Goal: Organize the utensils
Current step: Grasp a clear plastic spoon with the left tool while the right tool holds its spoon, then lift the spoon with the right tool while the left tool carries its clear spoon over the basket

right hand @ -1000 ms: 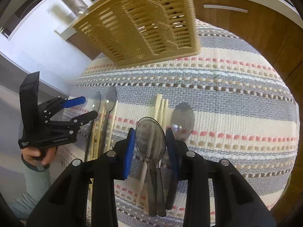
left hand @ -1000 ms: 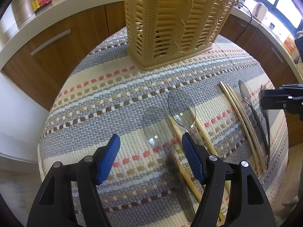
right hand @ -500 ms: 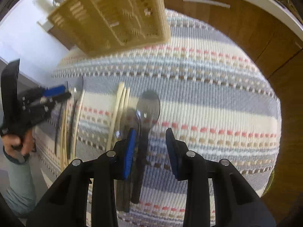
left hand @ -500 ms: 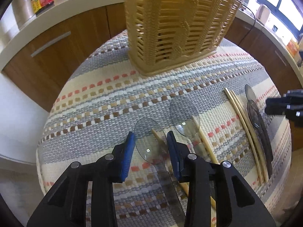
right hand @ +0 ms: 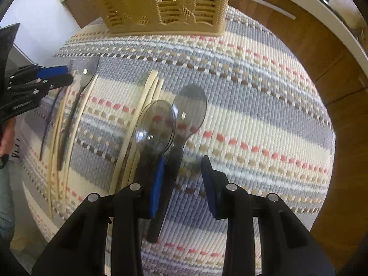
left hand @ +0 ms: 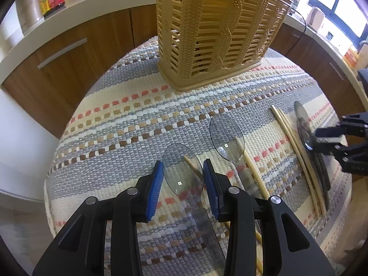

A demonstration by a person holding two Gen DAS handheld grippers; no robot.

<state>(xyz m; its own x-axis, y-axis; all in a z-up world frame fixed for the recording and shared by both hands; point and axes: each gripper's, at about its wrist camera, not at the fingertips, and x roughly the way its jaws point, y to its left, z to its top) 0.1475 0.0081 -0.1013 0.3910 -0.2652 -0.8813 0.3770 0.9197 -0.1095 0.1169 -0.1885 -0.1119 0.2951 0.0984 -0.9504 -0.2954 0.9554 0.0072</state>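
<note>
Two claws down over striped table mat (left hand: 128,124). Left claw (left hand: 182,177) pinches clear spoon (left hand: 181,170) bowl at its edges, likely for lifting toward wicker basket (left hand: 218,30) at 12 o'clock. Right claw (right hand: 181,179) part-open, empty, straddling dark spoon (right hand: 191,112) handle; chopsticks (right hand: 147,101) at 10 o'clock.

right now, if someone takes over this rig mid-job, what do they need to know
Left tool: shut on the bowl of a spoon low over the mat; whether it is lifted, cannot tell.
Right tool: open over the handles of two spoons, gripping neither.
Elsewhere: another spoon and chopsticks lie beside the left tool, more chopsticks beside the right tool. The basket stands at the mat's far edge.
Done: no utensil seen in the basket.
Left: every spoon and chopstick goes into it.
</note>
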